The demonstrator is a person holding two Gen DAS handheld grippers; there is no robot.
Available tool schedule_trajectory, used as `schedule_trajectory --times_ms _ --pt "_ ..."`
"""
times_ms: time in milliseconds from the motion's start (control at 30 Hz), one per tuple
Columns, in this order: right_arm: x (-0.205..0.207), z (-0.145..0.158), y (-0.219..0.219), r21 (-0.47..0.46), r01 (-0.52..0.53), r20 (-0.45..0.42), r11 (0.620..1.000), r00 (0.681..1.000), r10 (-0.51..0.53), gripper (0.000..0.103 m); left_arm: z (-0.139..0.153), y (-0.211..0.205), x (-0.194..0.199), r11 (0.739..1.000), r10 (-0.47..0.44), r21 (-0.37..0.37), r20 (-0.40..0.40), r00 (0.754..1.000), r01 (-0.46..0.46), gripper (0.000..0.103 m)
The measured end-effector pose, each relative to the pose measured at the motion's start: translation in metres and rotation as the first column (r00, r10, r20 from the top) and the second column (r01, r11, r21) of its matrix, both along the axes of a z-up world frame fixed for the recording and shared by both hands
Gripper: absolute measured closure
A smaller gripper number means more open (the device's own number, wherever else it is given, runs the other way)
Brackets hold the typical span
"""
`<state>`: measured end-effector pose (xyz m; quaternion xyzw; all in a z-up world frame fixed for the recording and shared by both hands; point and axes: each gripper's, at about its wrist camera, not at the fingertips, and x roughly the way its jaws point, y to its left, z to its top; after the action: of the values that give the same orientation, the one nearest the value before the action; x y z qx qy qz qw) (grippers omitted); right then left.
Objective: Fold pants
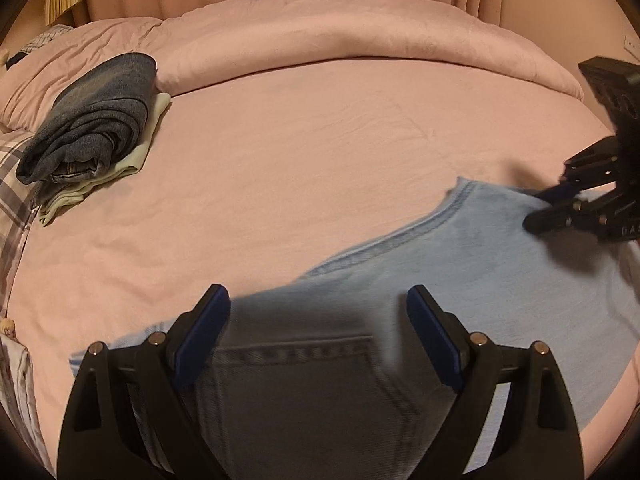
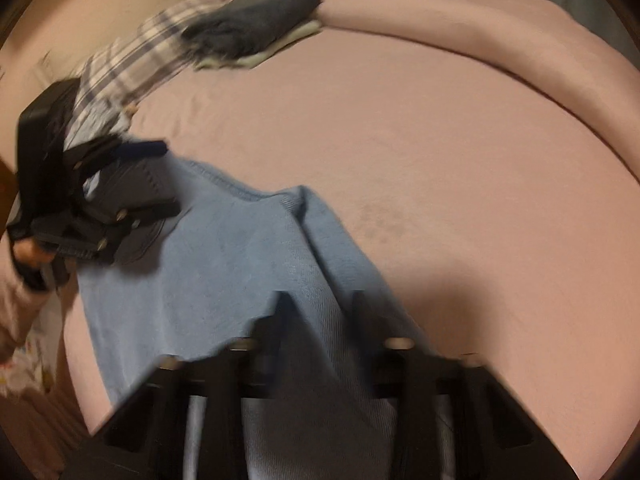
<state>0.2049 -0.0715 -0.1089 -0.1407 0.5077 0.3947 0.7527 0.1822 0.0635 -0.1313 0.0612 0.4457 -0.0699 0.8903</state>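
Observation:
Light blue denim pants lie on the pink bed, back pocket facing up. My left gripper is open, its blue-padded fingers spread over the pocket area just above the cloth. In the right wrist view the pants show a fold ridge running toward the camera. My right gripper is partly open with the raised denim ridge between its fingers; the frame is blurred and I cannot tell whether it pinches the cloth. The right gripper also shows in the left wrist view at the pants' far right, fingers apart.
A stack of folded dark jeans on a pale folded garment sits at the bed's far left. A rolled pink duvet lines the far side. A plaid pillow lies at the left edge.

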Motion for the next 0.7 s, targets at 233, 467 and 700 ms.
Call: schedule_trajectory --times_ms 233,467,700 --pt "0.009 0.018 0.002 -0.004 -0.001 0.034 1.0 0.999 0.002 0.097 0.001 0.014 0.013 0.998 0.04 -0.041 -0.02 0.999 -0.041 0.013" --pt "0.026 -0.007 0.022 -0.119 0.007 -0.048 0.993 0.999 -0.013 0.098 -0.012 0.034 0.031 0.993 0.104 -0.044 -0.065 0.992 -0.107 0.008" --pt "0.042 0.012 0.007 0.127 0.113 -0.172 0.985 0.981 -0.091 0.065 -0.005 0.045 0.029 0.989 0.116 -0.086 -0.066 0.991 -0.122 0.008"
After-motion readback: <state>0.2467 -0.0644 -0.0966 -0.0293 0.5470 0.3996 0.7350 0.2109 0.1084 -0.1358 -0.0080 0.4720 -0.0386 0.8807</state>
